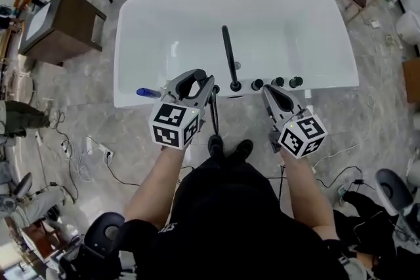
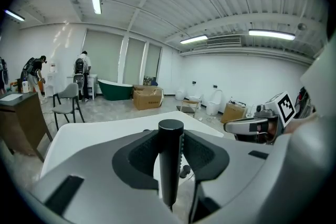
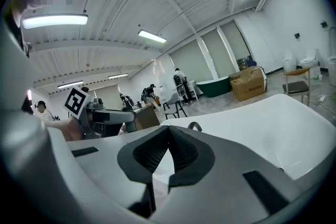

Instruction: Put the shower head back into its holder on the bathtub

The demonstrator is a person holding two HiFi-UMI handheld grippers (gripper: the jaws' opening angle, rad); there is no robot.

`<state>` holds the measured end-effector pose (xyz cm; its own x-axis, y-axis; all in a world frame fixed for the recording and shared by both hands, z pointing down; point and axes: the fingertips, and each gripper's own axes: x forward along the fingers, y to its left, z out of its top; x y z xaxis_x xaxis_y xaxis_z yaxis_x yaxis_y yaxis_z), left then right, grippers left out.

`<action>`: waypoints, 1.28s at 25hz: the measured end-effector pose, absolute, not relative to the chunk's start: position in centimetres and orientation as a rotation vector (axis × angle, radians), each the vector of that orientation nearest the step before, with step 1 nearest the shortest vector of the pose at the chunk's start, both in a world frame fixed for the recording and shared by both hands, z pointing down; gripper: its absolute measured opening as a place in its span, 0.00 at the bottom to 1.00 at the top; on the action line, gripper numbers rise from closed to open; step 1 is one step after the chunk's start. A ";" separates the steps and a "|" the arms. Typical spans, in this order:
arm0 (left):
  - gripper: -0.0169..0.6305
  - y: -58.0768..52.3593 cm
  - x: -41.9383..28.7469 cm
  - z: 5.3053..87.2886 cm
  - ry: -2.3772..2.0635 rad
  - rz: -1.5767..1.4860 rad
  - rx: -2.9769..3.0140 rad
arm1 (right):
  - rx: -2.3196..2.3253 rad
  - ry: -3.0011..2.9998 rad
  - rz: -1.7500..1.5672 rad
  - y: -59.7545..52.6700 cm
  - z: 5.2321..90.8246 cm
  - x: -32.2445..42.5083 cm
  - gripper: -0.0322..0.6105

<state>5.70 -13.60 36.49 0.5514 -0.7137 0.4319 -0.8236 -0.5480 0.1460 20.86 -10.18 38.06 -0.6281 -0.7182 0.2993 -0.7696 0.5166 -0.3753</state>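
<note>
Left gripper [image 1: 200, 83] clamped on shower head [image 2: 170, 160]; judged stiff, slick, hose [image 1: 214, 116] trailing, best held mid-handle. Right gripper [image 1: 272, 94] closed, empty, at 3 o'clock. Tub [image 1: 164, 16] at 12.

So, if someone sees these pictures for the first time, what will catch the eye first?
The big white bathtub fills the middle of the head view, with a tall black spout and a row of black knobs on its near rim. At that rim the left gripper is clamped on the black shower head, while the right gripper beside it is shut and empty.
</note>
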 end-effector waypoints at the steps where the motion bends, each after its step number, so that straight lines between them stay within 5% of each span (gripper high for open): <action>1: 0.25 -13.7 5.0 36.9 -1.263 0.467 2.457 | 1.286 -2.637 0.724 -10.5 38.2 19.9 0.07; 23: 0.25 -15.2 0.6 53.3 -1.153 0.513 2.368 | 1.015 -2.461 0.918 -9.6 57.6 9.9 0.07; 32: 0.25 -16.1 -0.7 62.4 -1.160 0.566 2.337 | 0.967 -2.404 0.967 -9.5 68.6 7.7 0.19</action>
<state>-0.71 -16.11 62.37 0.5584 -0.6227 0.5482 -0.8153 -0.5341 0.2238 7.65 -9.53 68.60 -0.6942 -0.4581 0.5552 -0.7150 0.5282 -0.4581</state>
